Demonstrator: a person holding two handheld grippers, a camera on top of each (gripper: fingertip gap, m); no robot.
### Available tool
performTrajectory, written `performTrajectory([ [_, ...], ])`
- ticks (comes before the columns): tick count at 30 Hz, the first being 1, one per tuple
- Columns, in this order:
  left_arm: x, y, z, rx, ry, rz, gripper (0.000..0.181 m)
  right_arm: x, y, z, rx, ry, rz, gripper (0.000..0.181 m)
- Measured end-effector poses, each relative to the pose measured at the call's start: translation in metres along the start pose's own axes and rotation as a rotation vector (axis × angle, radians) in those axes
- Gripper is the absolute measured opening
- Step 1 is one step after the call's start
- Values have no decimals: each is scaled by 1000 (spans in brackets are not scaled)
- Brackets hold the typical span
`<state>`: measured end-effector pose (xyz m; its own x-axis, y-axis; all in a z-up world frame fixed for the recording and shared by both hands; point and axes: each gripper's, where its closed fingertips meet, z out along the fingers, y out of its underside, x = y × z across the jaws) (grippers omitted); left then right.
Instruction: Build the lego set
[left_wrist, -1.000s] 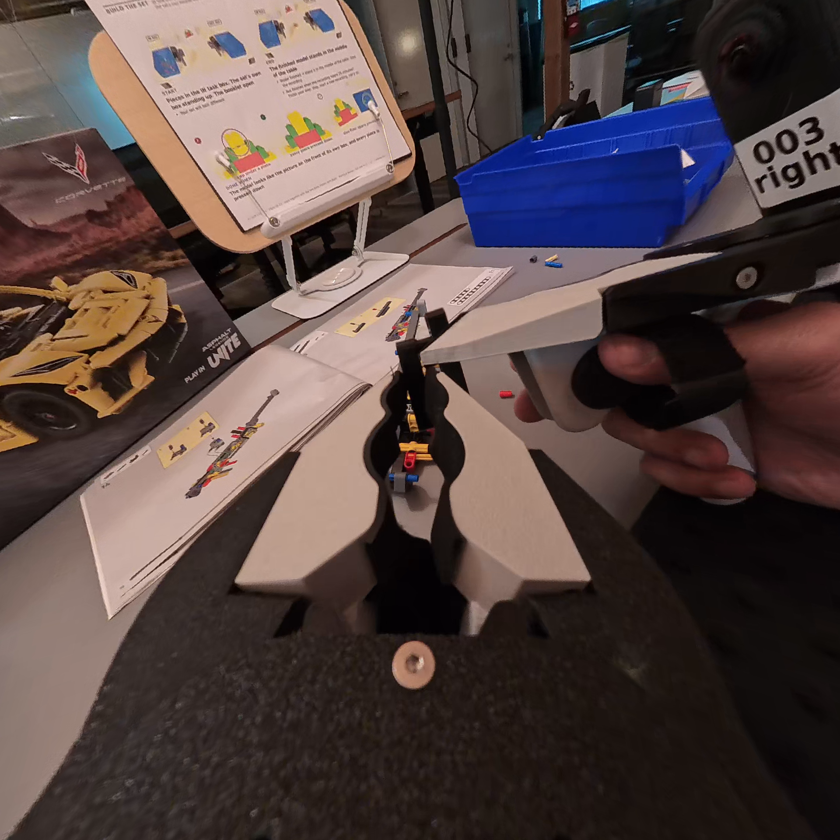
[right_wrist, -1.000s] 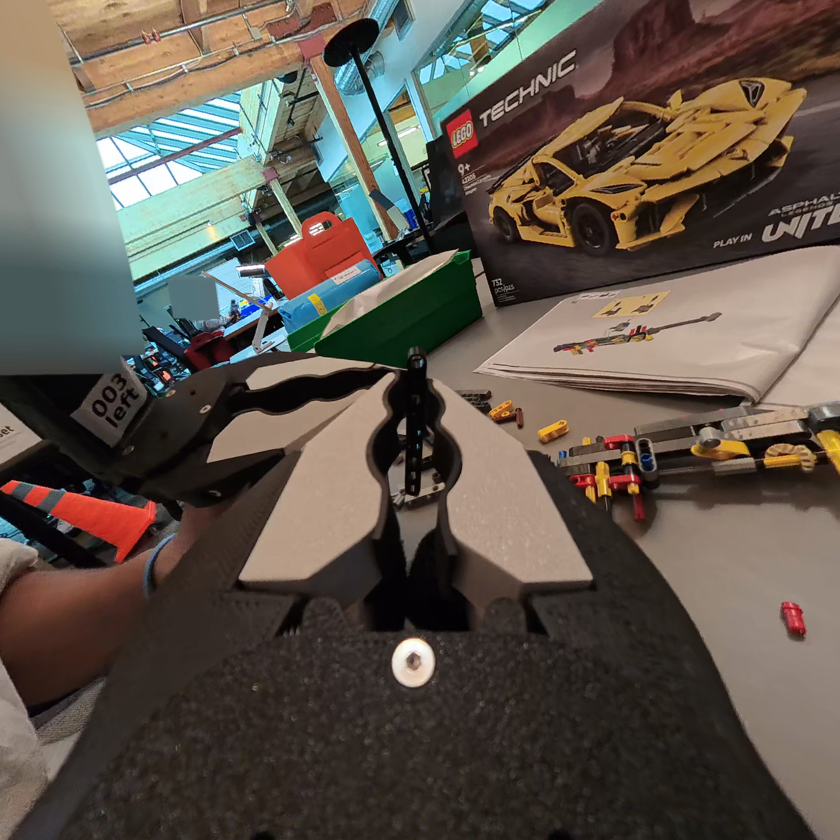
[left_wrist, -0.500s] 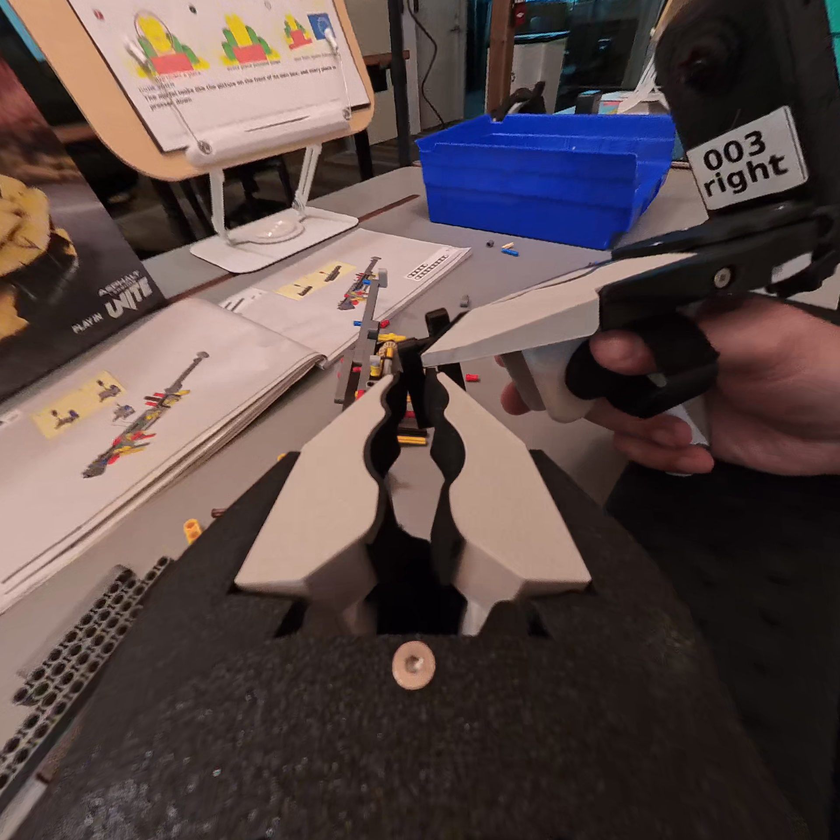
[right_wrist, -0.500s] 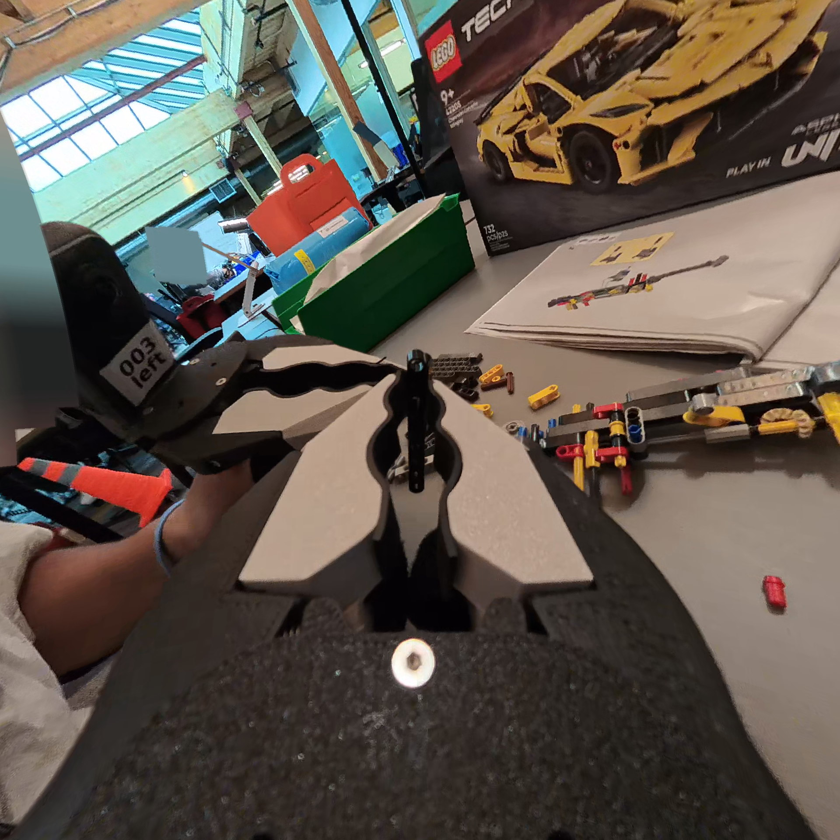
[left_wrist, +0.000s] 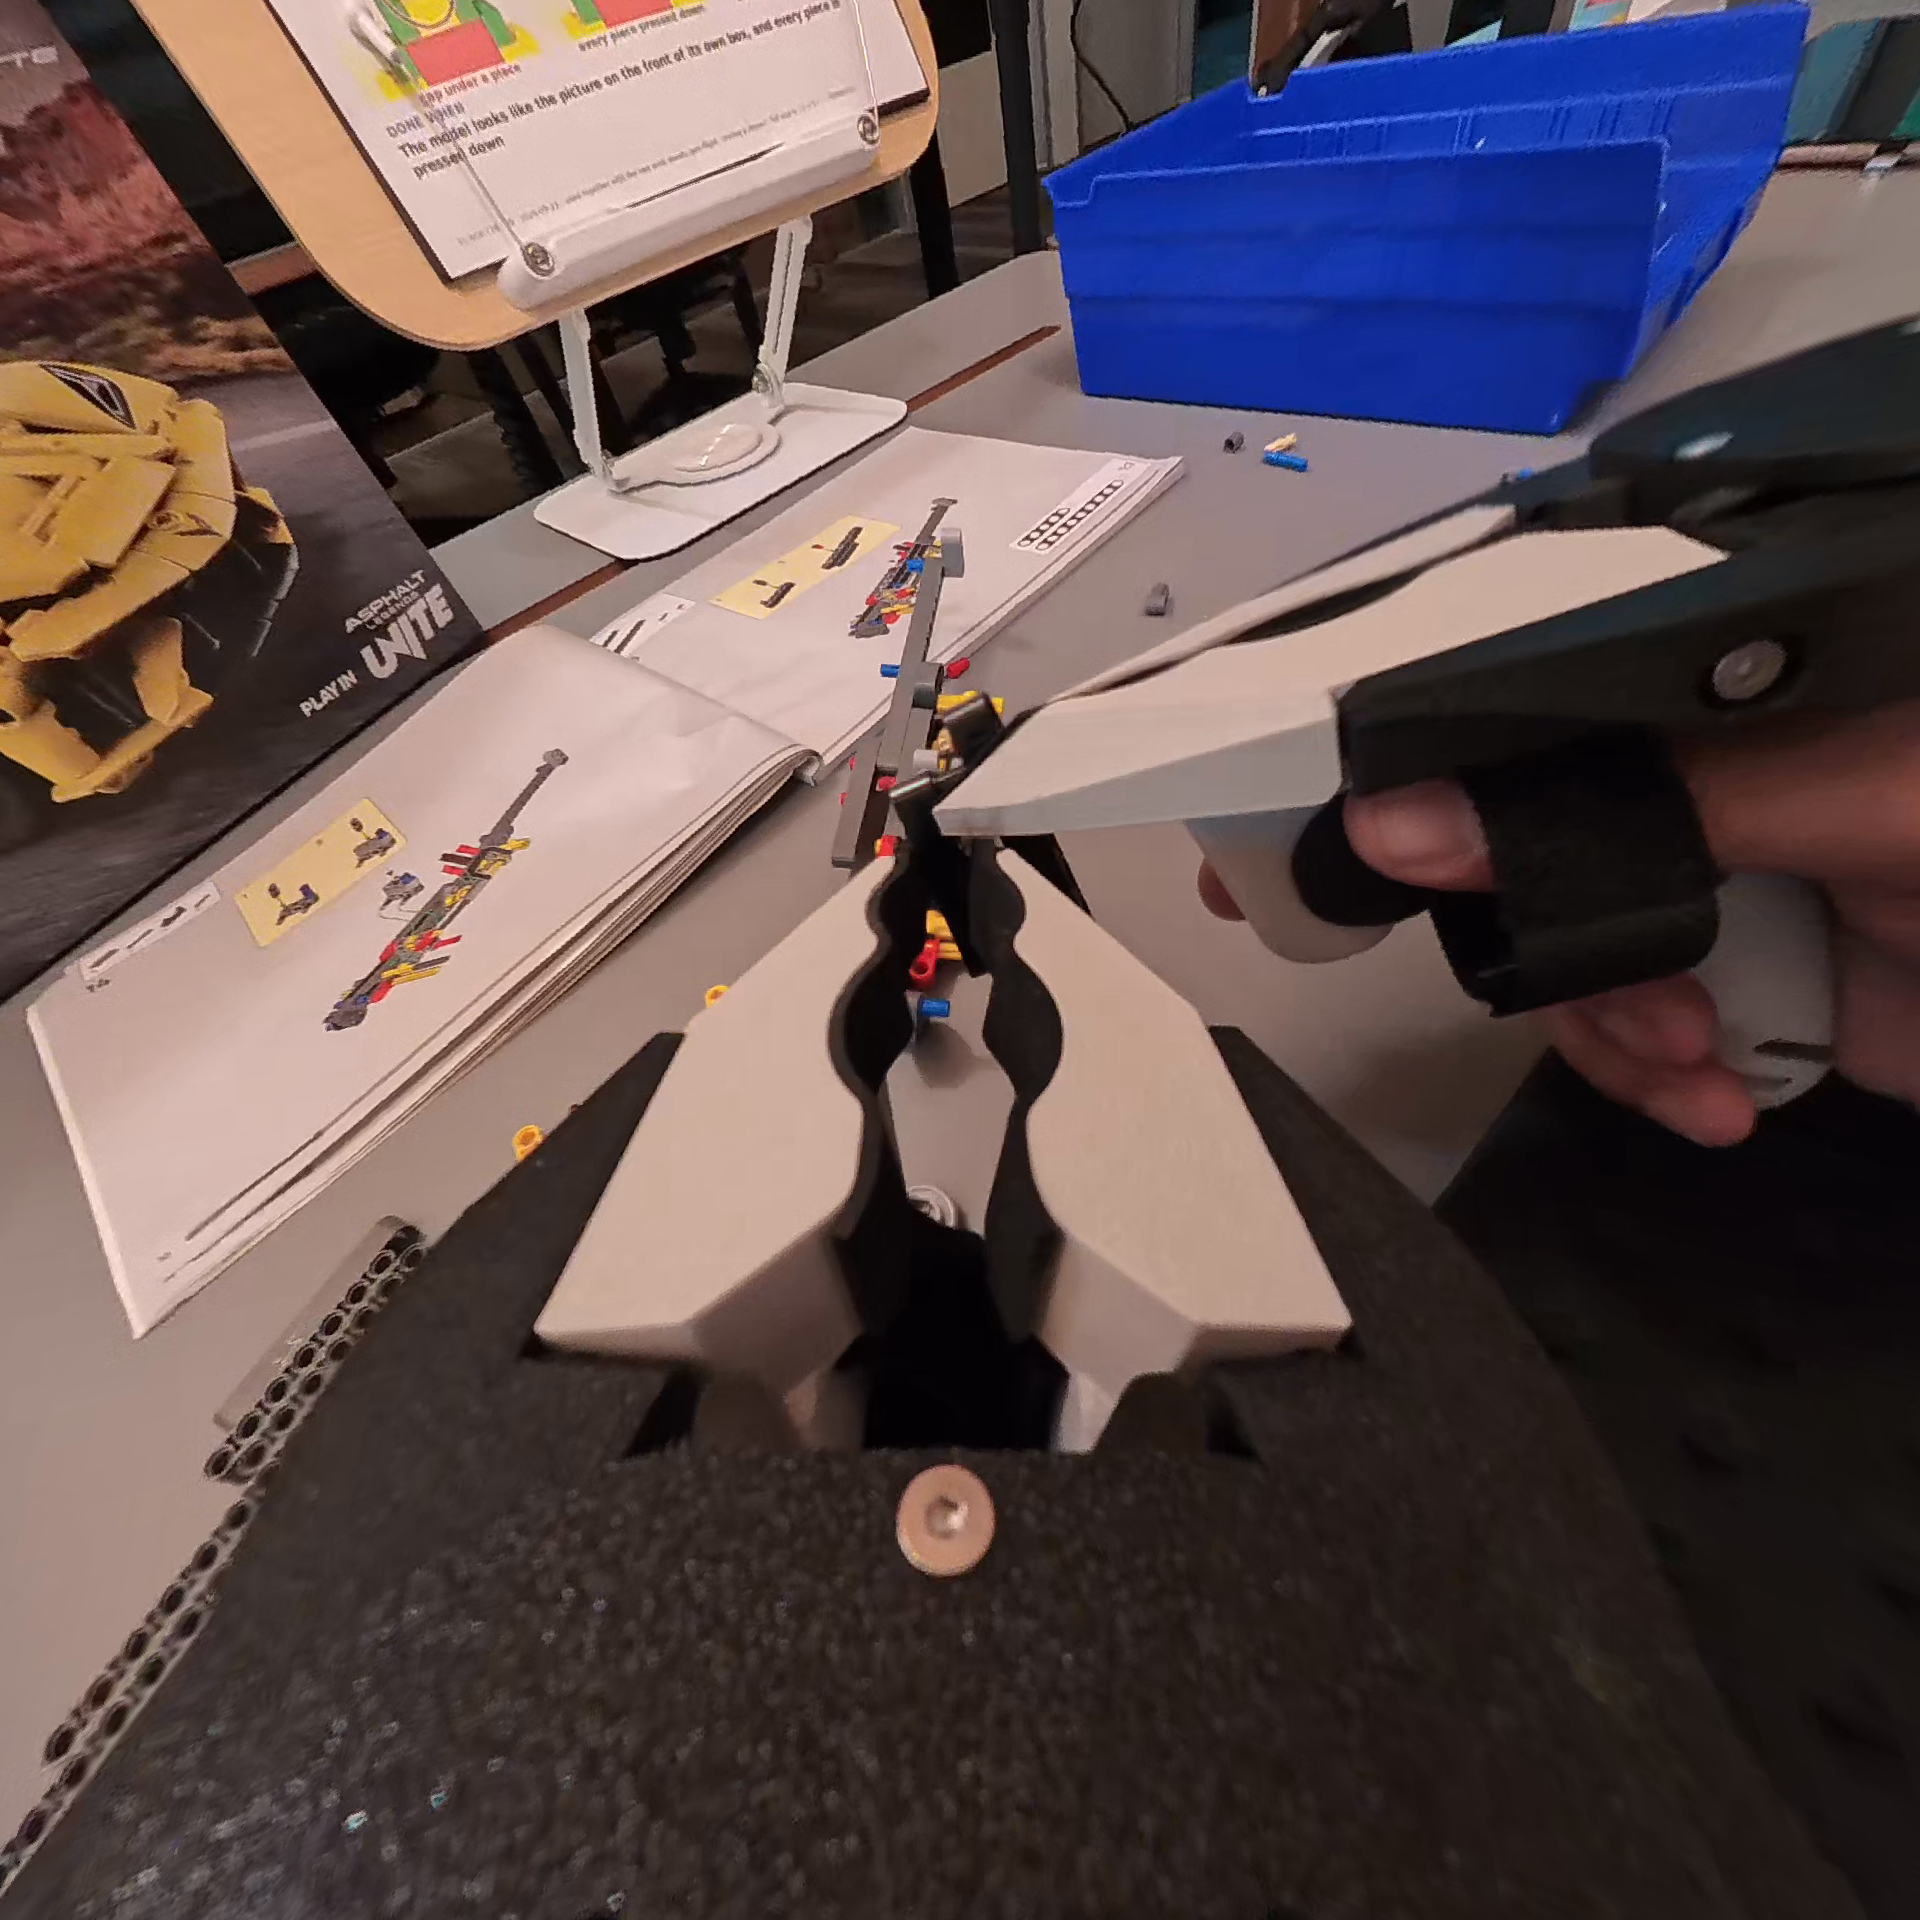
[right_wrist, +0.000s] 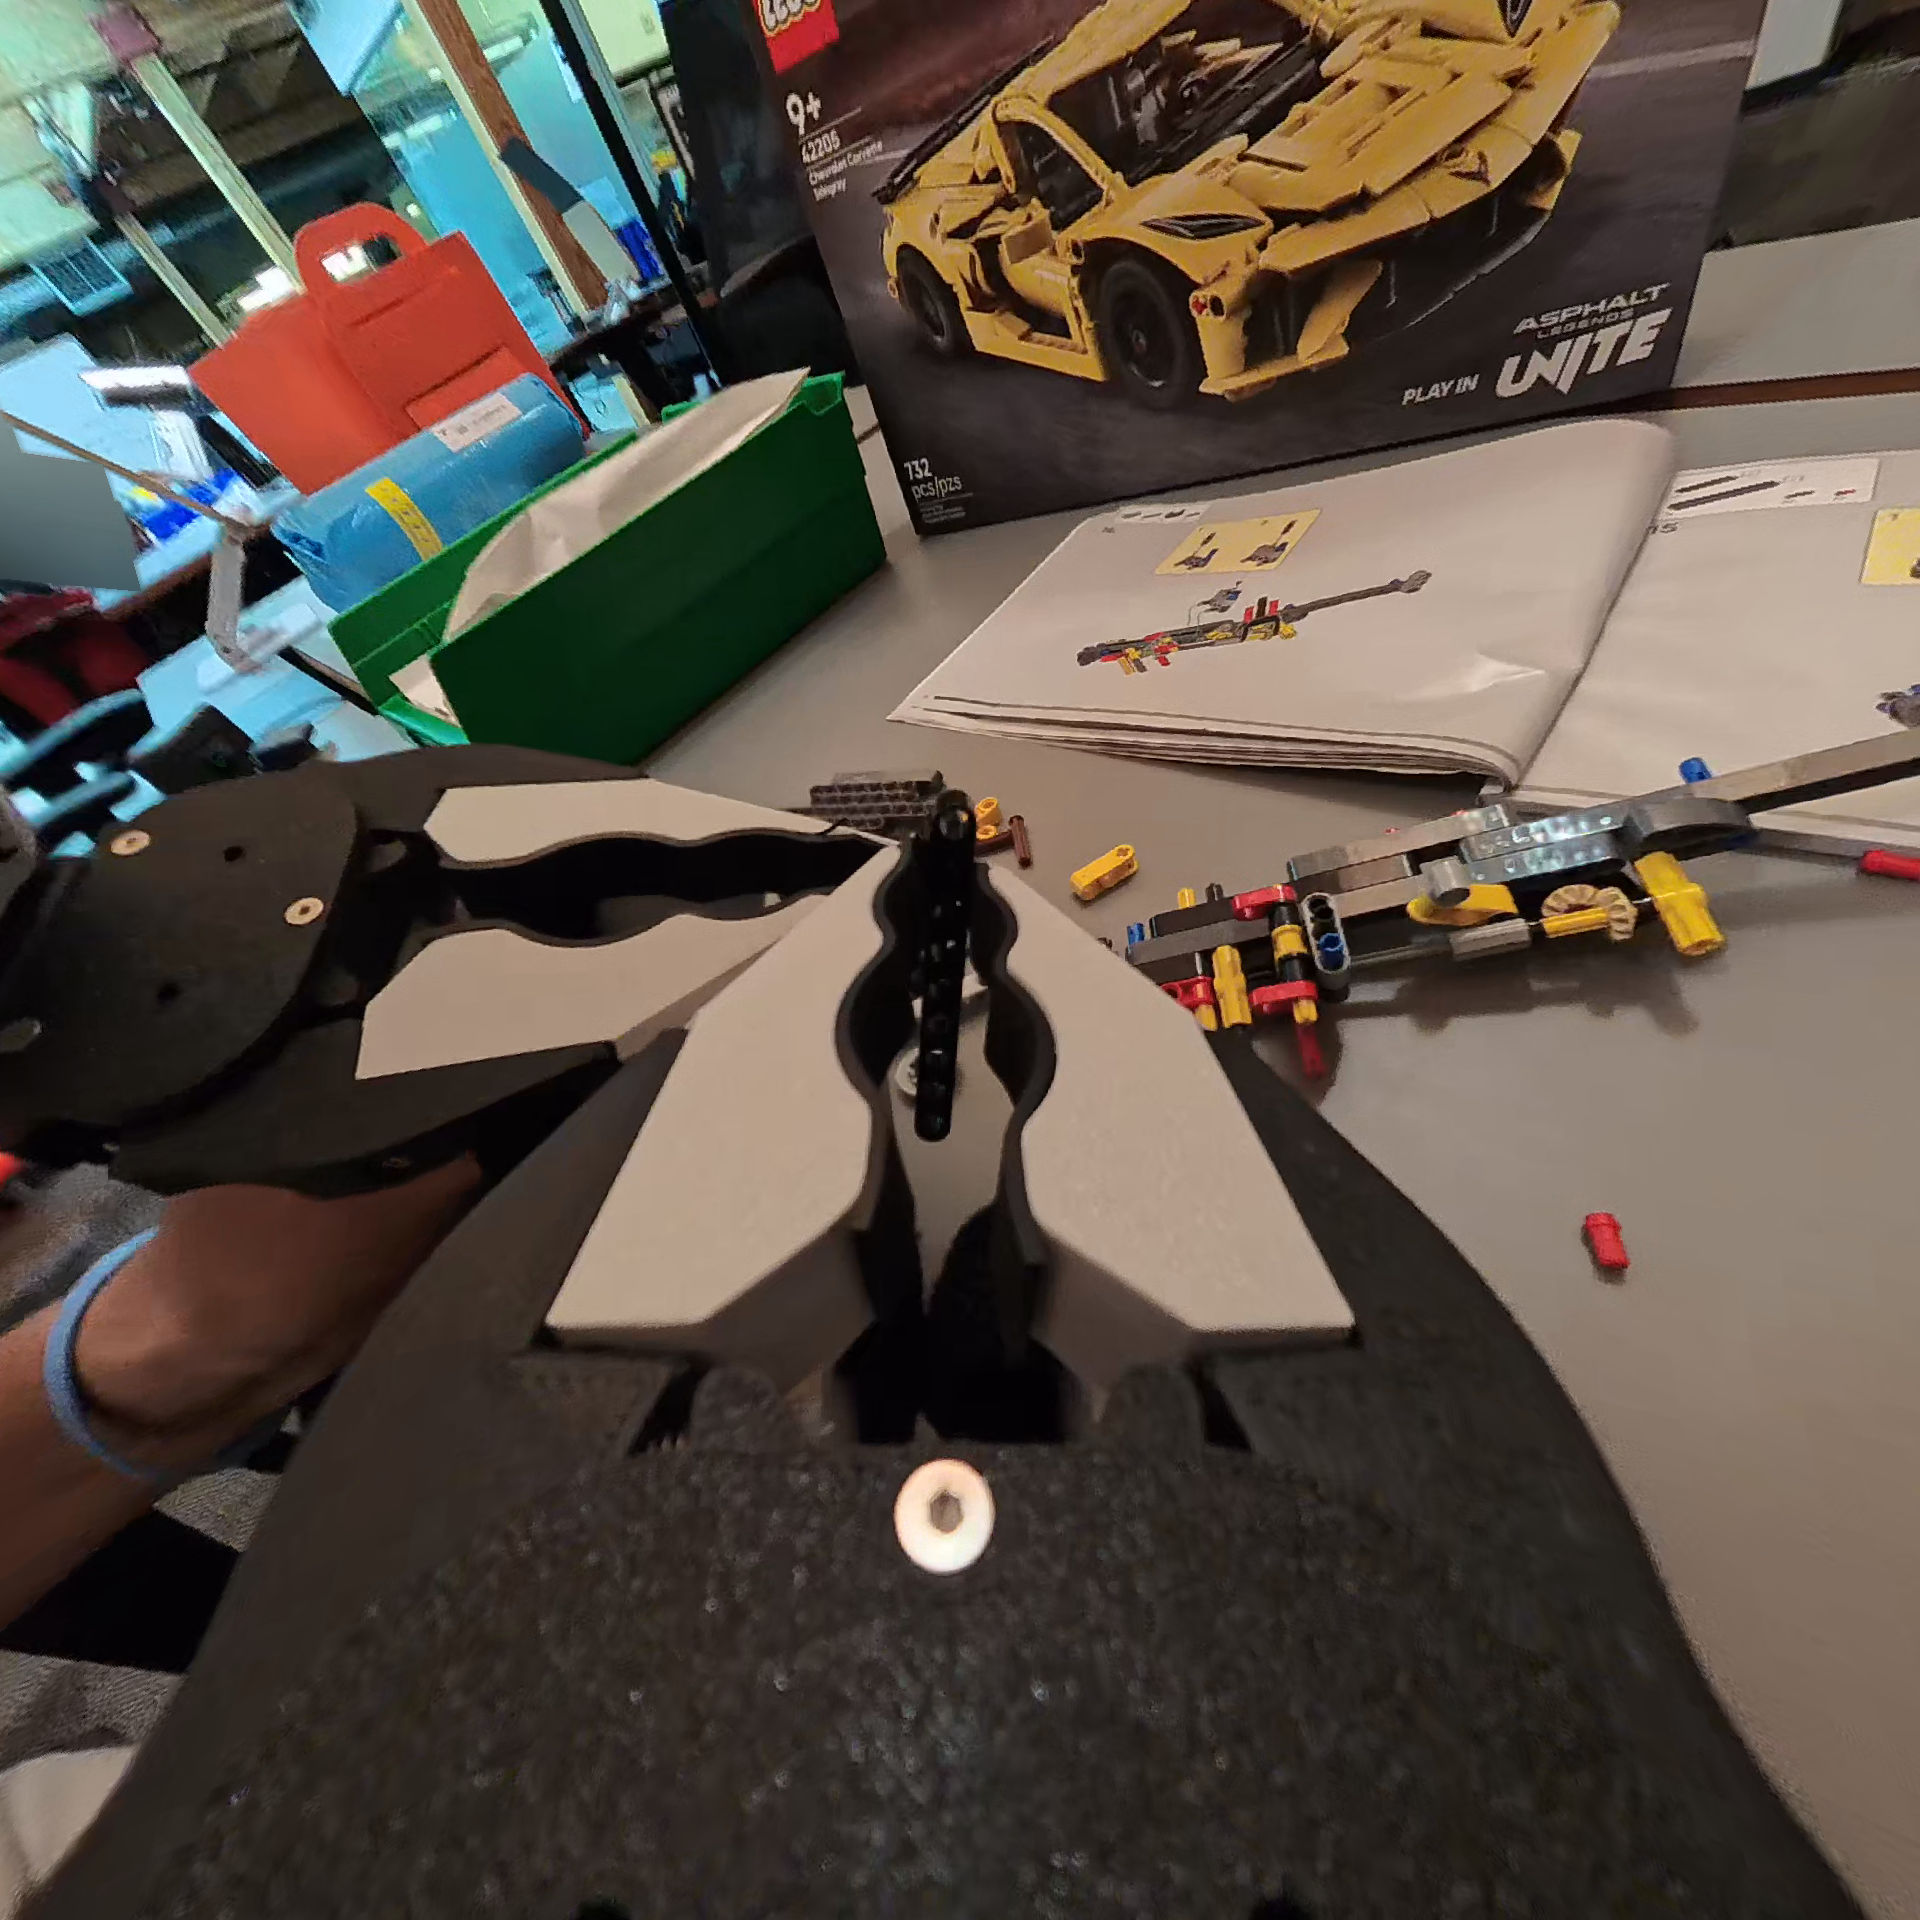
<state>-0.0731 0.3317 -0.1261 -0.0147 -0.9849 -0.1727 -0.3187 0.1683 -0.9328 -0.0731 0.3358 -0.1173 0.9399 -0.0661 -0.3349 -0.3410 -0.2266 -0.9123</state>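
Note:
My right gripper (right_wrist: 943, 857) is shut on a black holed beam (right_wrist: 940, 966) that stands upright between its fingers. My left gripper (left_wrist: 943, 871) meets it tip to tip and is closed on the same beam (left_wrist: 945, 894). In the left wrist view the right gripper (left_wrist: 940, 816) comes in from the right, held by a hand. In the right wrist view the left gripper (right_wrist: 883, 836) comes in from the left. The partly built long grey and black assembly (right_wrist: 1455, 894) with yellow, red and blue pins lies on the table just beyond the tips. It also shows in the left wrist view (left_wrist: 914, 665).
The open instruction booklet (left_wrist: 499, 831) lies behind the assembly, with the set's box (right_wrist: 1247, 208) behind it. A blue bin (left_wrist: 1403, 239) stands at the back right and a green bin (right_wrist: 644, 592) to the left. Loose parts include a red pin (right_wrist: 1605, 1242), a yellow connector (right_wrist: 1103, 871) and a long black beam (left_wrist: 312, 1340). Both grippers' tips are close together, under 4 cm apart.
Both grippers, still joined on the black beam, have moved lower and closer to the assembly on the table. The grips look unchanged.

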Motion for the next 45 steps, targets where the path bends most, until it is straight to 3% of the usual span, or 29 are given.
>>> performTrajectory([
  [5,0,-5,-2,56,183,-242,7,-6,-5,1,-6,-166,178,6],
  [11,-11,-2,0,59,180,-346,6,-6,-7,13,-58,-103,115,6],
  [15,-14,1,1,30,59,-209,7,-3,-6,17,-94,-21,-2,6],
  [21,-10,0,1,37,113,-246,7,-4,-6,15,-49,-61,124,6],
  [25,-13,-2,-1,67,189,-364,7,-6,-9,18,-32,-109,217,6],
  [31,-24,-11,-7,173,323,-613,7,-15,-22,25,-83,-112,114,6],
  [45,-60,-5,-12,253,204,-802,6,-25,-26,61,-179,6,-27,6],
])
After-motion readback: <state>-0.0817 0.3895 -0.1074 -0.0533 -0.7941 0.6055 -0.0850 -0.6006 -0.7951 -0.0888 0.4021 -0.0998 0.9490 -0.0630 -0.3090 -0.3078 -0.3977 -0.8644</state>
